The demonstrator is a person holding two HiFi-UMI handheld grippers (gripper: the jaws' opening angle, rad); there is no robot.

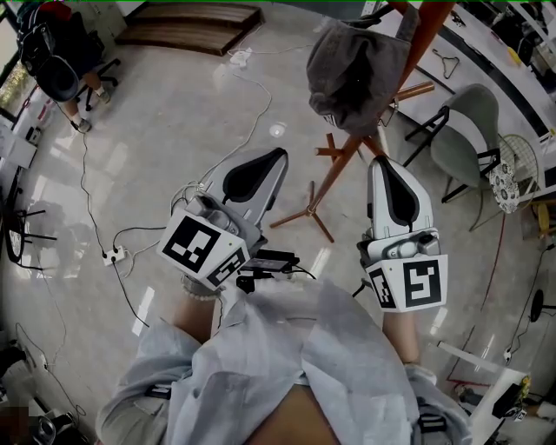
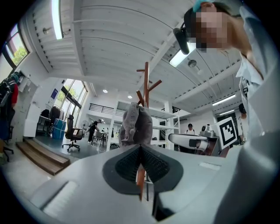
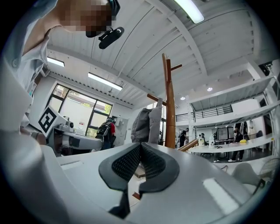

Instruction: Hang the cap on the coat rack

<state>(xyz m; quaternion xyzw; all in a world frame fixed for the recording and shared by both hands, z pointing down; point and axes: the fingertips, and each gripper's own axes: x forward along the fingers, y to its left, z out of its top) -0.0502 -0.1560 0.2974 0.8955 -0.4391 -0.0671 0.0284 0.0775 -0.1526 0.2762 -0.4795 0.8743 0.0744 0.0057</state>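
A grey cap (image 1: 352, 71) hangs on a peg of the brown wooden coat rack (image 1: 346, 156), whose pole runs up to the top right of the head view. The cap (image 2: 135, 125) also shows against the rack's pole (image 2: 146, 83) in the left gripper view, and the cap (image 3: 146, 124) hangs beside the pole (image 3: 169, 100) in the right gripper view. My left gripper (image 1: 276, 156) is shut and empty, below and left of the cap. Just right of the rack's legs, my right gripper (image 1: 380, 163) is shut and empty too. Neither touches the cap.
Cables and a power strip (image 1: 114, 255) lie on the pale floor at left. A grey chair (image 1: 469, 139) and a white wire stool (image 1: 506, 178) stand at right. A wooden step (image 1: 195, 24) is at the far top. A person sits on an office chair (image 1: 57, 80) at top left.
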